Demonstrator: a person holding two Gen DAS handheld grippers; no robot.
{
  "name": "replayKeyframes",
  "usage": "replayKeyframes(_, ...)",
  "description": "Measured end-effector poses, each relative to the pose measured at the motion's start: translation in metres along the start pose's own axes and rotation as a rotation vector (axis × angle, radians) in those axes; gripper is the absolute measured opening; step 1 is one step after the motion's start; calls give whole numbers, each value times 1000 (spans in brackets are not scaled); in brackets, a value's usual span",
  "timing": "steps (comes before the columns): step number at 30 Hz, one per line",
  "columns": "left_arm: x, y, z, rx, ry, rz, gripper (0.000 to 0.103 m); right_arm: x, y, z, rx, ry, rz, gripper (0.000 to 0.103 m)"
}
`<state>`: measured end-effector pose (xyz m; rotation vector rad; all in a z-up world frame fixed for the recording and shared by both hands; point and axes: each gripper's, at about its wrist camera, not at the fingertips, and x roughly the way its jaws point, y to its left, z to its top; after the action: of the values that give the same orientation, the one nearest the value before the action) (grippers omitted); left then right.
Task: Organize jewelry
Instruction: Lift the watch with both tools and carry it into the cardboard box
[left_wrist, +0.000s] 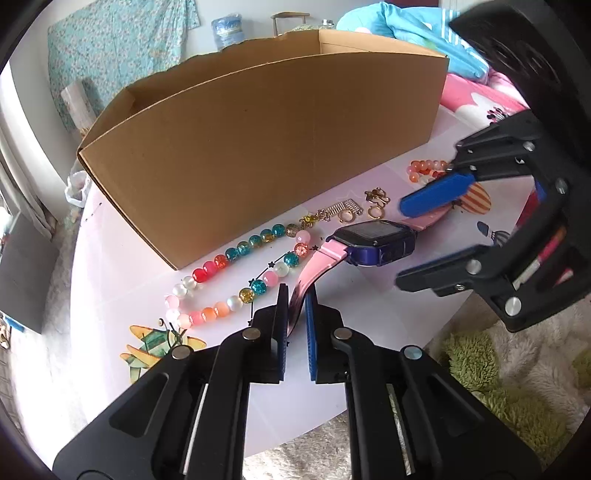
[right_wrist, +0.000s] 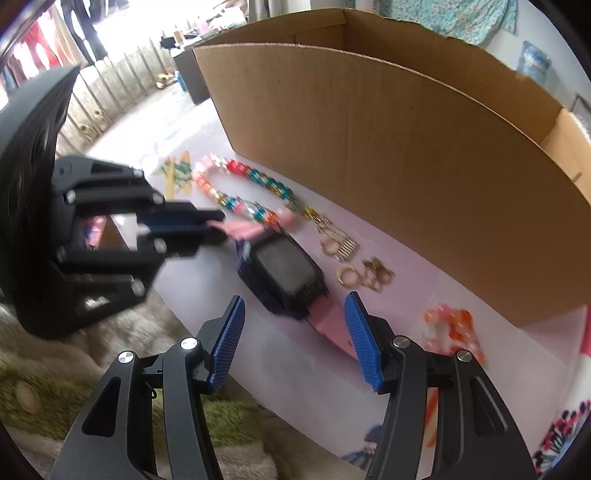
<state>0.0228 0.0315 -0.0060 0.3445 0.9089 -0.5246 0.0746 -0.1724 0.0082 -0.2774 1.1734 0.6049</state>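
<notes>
A watch (left_wrist: 376, 242) with a pink strap and dark blue case is held just above the pale table. My left gripper (left_wrist: 296, 295) is shut on its near strap end. My right gripper (right_wrist: 295, 317) is open, its blue pads either side of the watch's other strap; it also shows in the left wrist view (left_wrist: 402, 243). The watch shows in the right wrist view (right_wrist: 284, 277). A multicolour bead necklace (left_wrist: 236, 273) lies left of the watch. Gold earrings and rings (left_wrist: 354, 210) lie behind it. An orange bead bracelet (left_wrist: 424, 170) lies at the right.
A large open cardboard box (left_wrist: 258, 147) stands behind the jewelry. Airplane sticker (left_wrist: 155, 347) marks the table (left_wrist: 122, 258) near its front edge. A shaggy green and white rug (left_wrist: 498, 376) lies below the table. Bedding (left_wrist: 424, 33) is behind the box.
</notes>
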Motion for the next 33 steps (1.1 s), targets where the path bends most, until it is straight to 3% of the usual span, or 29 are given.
replayKeyframes(4,3,3,1,15,4,-7,7,-3,7,-8,-72,-7,-119,53)
replayKeyframes(9,0,-6,0,38,-3,9,7,-4,12,-8,-129,-15,-272,17)
replayKeyframes(12,-2,-12,-1,49,-12,44,4,-2,19,-9,-159,-36,-337,8)
replayKeyframes(17,-27,-18,8,34,-83,77,2,-30,22,-10,-148,-127,-377,4)
replayKeyframes(24,-107,0,53,39,-286,133,2,-103,39,21,-185,-336,-418,4)
replayKeyframes(28,-113,30,103,35,-303,133,2,-129,3,57,-199,-383,-369,4)
replayKeyframes(30,-97,49,136,23,-253,103,2,-118,-6,89,-174,-341,-307,4)
replayKeyframes(33,-59,74,175,-9,-116,42,2,-90,-56,131,-99,-199,-185,4)
